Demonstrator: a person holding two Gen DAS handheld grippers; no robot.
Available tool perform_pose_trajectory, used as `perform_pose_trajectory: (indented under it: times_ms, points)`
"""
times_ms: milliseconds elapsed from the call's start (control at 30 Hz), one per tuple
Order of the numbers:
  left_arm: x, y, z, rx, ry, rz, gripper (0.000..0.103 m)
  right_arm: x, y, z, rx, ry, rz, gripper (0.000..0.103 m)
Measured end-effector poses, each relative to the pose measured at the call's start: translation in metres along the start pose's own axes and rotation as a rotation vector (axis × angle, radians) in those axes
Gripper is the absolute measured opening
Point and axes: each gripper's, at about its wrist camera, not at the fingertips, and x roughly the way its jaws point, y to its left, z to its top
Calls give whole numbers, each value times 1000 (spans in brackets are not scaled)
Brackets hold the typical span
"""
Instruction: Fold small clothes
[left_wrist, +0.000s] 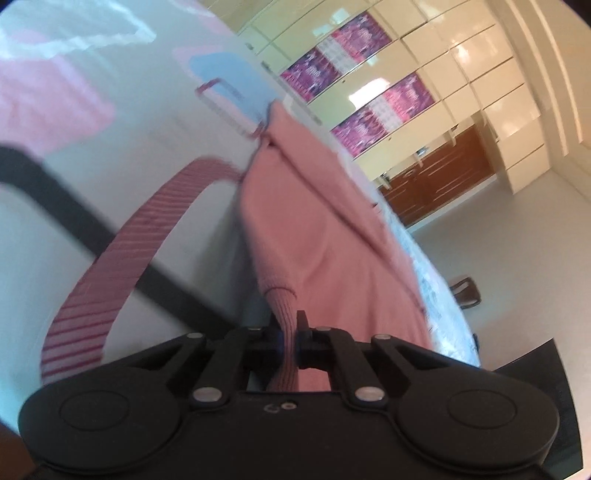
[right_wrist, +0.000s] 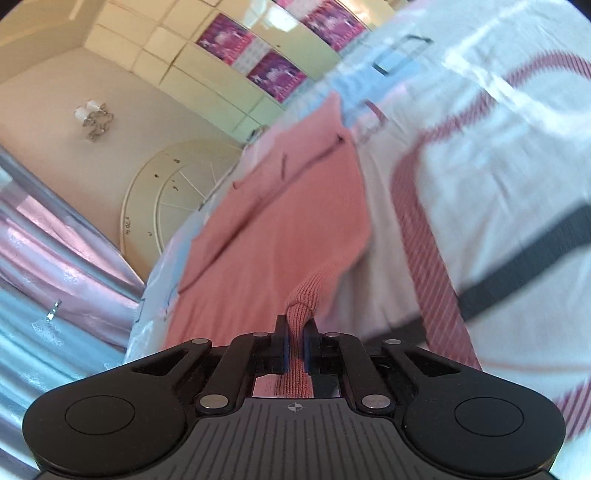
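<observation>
Evidently mid-fold: both grippers hold the pink knit garment (left_wrist: 325, 229) by its ribbed cuffs; left gripper (left_wrist: 290, 332) has its jaws pinched narrow on one ribbed cuff (left_wrist: 282, 306), right gripper (right_wrist: 295, 332) likewise clamped on the other ribbed cuff (right_wrist: 303, 299); fabric runs back between the fingers in both wrist views, so each grip looks deep, probably to keep the knit from slipping. Garment body stretches away from the jaws over the printed bed sheet (left_wrist: 110, 155), near its far edge; whether it lies flat or is partly lifted, cannot tell, both views steeply tilted and blurred. Holding the two cuffs at once likely serves to carry both sleeves together across the body in one even fold. Sheet pattern of striped red band (left_wrist: 110, 266) and dark band (left_wrist: 55, 184) lies beside the garment; cream cabinets (left_wrist: 461, 74) beyond the bed.
</observation>
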Motion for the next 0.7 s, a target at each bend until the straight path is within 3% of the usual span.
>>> perform_pose_trajectory:
  times_ms: [167, 300, 467, 700]
  points:
    - [7, -25, 40, 16, -76, -67, 4, 3, 28, 36, -57, -97, 28, 6]
    - [46, -45, 90, 2, -120, -97, 4, 33, 55, 86, -83, -155, 18, 6]
    - [115, -69, 157, 30, -134, -79, 4, 94, 60, 166, -47, -170, 11, 6]
    - [213, -86, 229, 68, -79, 5, 4, 188, 18, 260, 97, -110, 7, 6]
